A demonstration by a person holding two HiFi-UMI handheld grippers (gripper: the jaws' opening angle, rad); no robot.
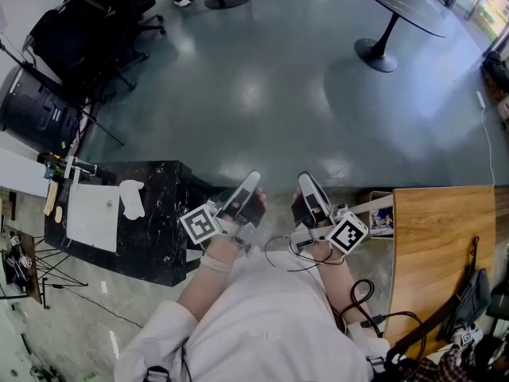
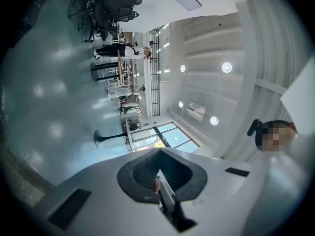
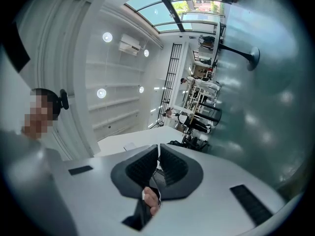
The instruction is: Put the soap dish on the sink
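In the head view a black marble counter (image 1: pixel 163 237) stands at the left with a white rectangular sink (image 1: pixel 89 221) set in it. A small white thing, likely the soap dish (image 1: pixel 131 199), lies on the black top just right of the sink. Both grippers are held close to the person's chest, right of the counter and apart from it, pointing away and slightly up. The left gripper (image 1: pixel 251 179) (image 2: pixel 158 172) is shut with nothing between its pads. The right gripper (image 1: pixel 306 180) (image 3: pixel 158 149) is likewise shut and empty.
A wooden table (image 1: pixel 433 245) stands at the right with cables and a bag near its edge. Ahead lie grey floor, a round pedestal table (image 1: pixel 398 2) at the far right, and black chairs and gear (image 1: pixel 75 30) at the far left. A person stands far off.
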